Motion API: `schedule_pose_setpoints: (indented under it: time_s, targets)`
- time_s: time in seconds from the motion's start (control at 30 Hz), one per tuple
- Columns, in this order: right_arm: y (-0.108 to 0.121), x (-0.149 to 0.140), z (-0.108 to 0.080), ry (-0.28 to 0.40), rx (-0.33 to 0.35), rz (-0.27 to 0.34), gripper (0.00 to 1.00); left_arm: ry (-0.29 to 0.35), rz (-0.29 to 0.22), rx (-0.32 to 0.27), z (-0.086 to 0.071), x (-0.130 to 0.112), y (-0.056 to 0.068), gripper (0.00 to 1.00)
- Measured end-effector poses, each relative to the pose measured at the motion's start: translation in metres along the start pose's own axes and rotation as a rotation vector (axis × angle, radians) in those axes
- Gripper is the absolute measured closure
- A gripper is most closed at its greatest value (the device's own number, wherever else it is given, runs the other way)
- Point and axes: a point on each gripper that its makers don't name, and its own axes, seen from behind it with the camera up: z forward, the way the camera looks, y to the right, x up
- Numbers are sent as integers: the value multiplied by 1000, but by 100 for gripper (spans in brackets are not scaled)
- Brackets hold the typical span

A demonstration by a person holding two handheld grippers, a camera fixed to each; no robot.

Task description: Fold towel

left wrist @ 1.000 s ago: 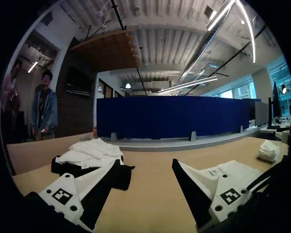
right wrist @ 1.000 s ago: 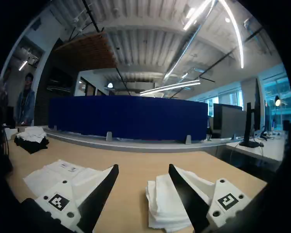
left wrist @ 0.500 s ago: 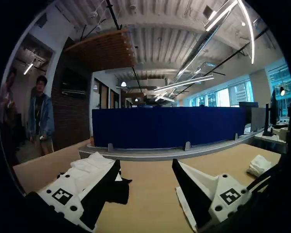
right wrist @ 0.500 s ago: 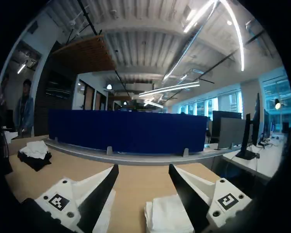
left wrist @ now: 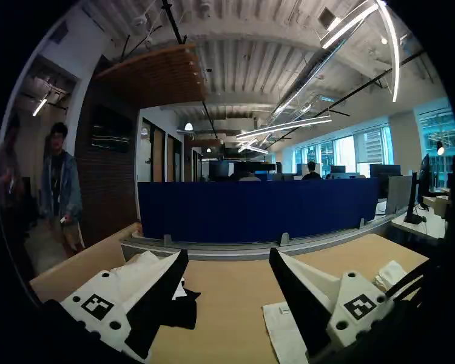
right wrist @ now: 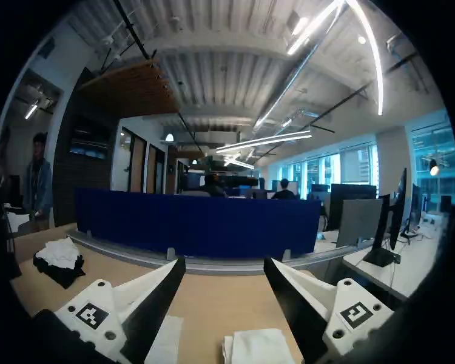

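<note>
An open office with a ribbed ceiling (left wrist: 258, 67) and long strip lights (left wrist: 288, 127). A blue partition (left wrist: 258, 212) stands behind the light wooden table (left wrist: 233, 303). Bright windows (left wrist: 367, 145) face a dark brick wall (left wrist: 109, 194).

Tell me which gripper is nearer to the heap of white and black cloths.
Left. The heap of white and black cloths lies just ahead of the left gripper; from the right gripper it is far off.
</note>
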Motion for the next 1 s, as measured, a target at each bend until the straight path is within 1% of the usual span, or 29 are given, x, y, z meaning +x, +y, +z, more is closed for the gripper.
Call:
schedule_pose_setpoints:
  time_s: [0.17, 0.27, 0.43, 0.63, 0.77, 0.87, 1.0]
  targets:
    - [1, 10, -3, -11, 9, -11, 0, -21, 13, -25, -3, 7, 6, 1]
    - [-3, 12, -6, -28, 33, -24, 0, -39, 19, -47, -6, 7, 10, 1]
    - [-13, 3, -11, -86, 104, -50, 0, -88, 32, -115, -10, -1, 24, 0]
    - [-28, -14, -20, -173, 209, -97, 0, -176, 65, -210, -15, -20, 42, 1]
    - [-44, -27, -28, -242, 304, -138, 0, -244, 98, -298, -21, -36, 61, 1]
    - [-55, -38, -35, -297, 377, -170, 0, -299, 141, -367, -28, -50, 75, 1]
    - [-62, -46, -39, -334, 434, -198, 0, -350, 208, -419, -34, -64, 85, 0]
